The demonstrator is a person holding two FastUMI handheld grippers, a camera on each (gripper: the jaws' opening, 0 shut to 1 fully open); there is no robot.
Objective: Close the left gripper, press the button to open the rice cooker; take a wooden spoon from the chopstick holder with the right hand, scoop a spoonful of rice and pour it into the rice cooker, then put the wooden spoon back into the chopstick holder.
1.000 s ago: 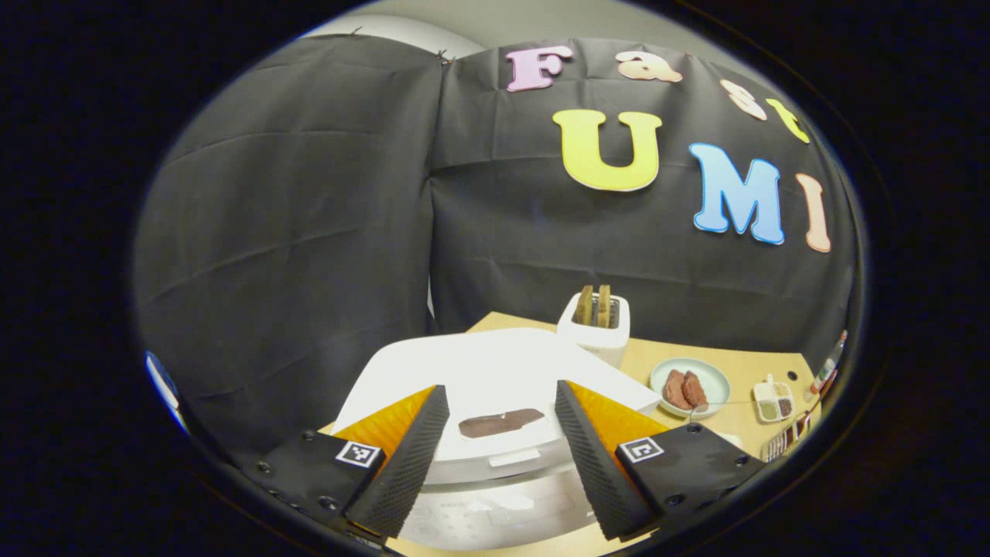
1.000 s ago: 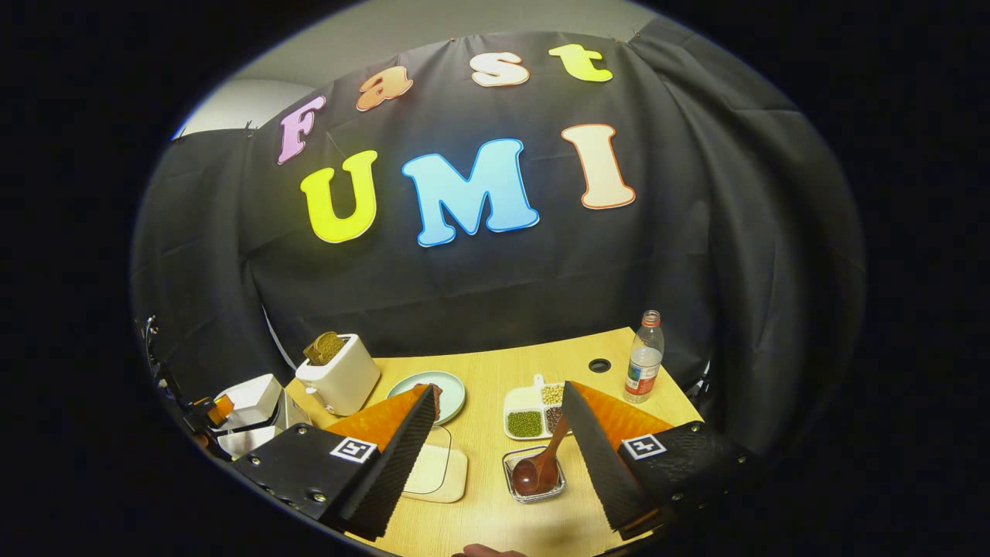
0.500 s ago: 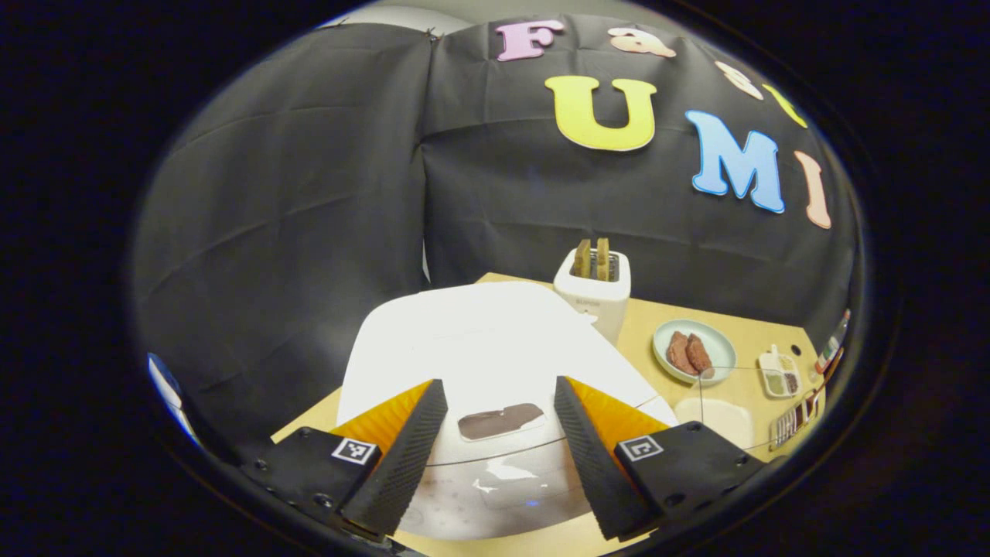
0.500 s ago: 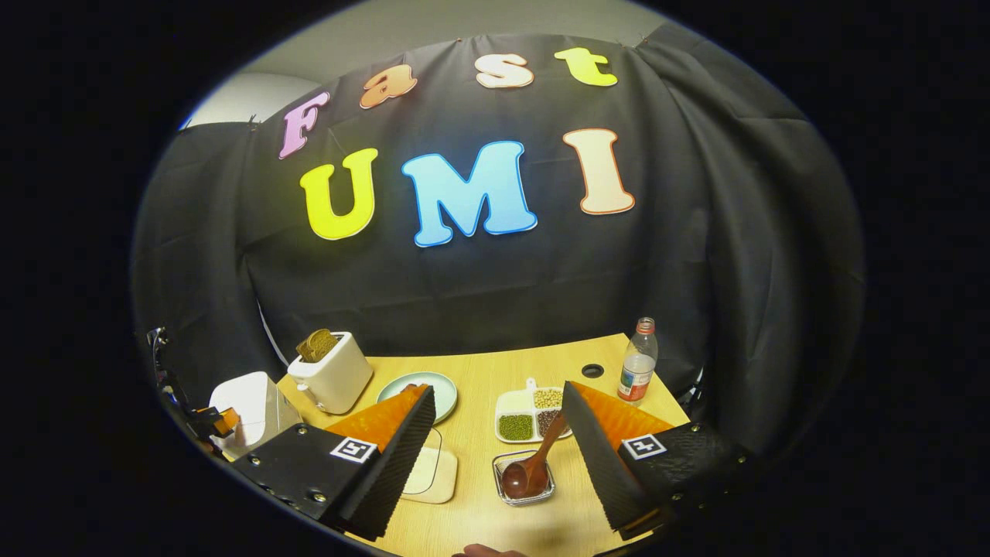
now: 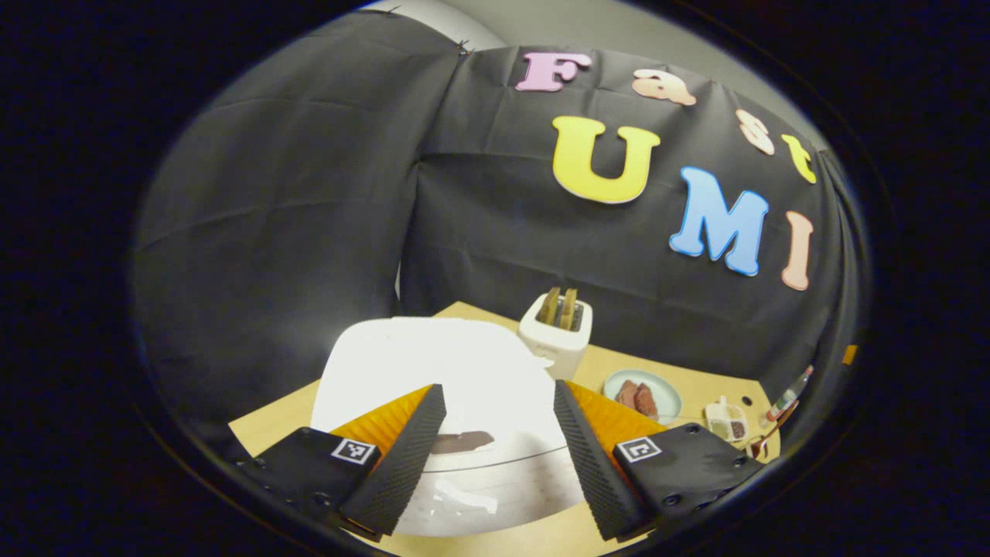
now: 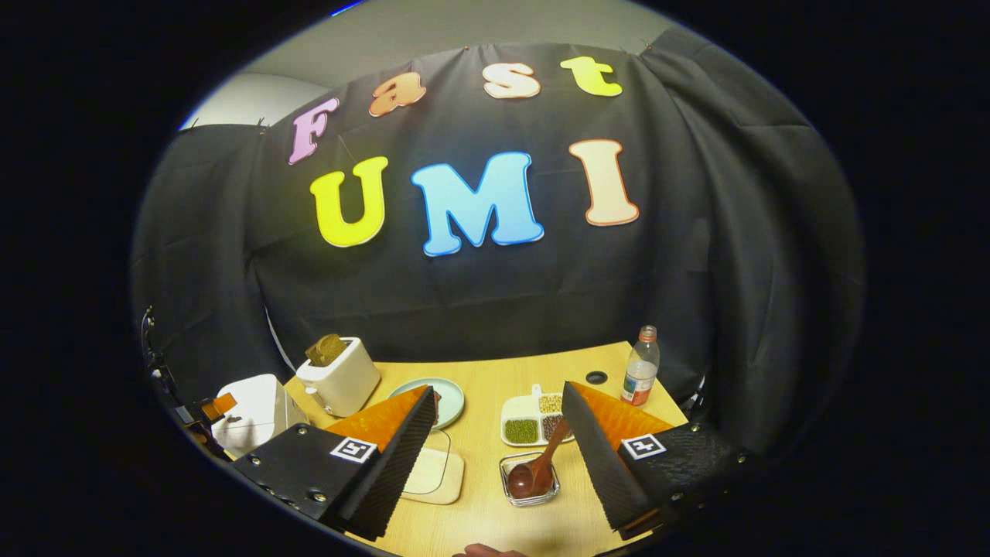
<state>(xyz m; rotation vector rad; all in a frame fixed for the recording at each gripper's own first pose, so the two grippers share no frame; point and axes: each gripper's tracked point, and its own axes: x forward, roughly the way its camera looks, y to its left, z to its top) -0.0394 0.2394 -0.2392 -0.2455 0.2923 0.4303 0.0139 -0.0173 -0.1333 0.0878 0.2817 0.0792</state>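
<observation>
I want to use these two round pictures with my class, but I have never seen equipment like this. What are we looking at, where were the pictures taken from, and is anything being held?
A person holds a two-finger tool in each hand; a camera rides on each. The left gripper view looks over the left tool, open above a white rice cooker, with a toaster behind. The right gripper view looks over the right tool, also open, holding nothing. Ahead of it on the table lie a wooden spoon in a clear dish, a tray of beans, a plate and a bottle.

White rice cooker [image 5: 433, 371], brown wooden spoon [image 6: 534, 472]
</observation>
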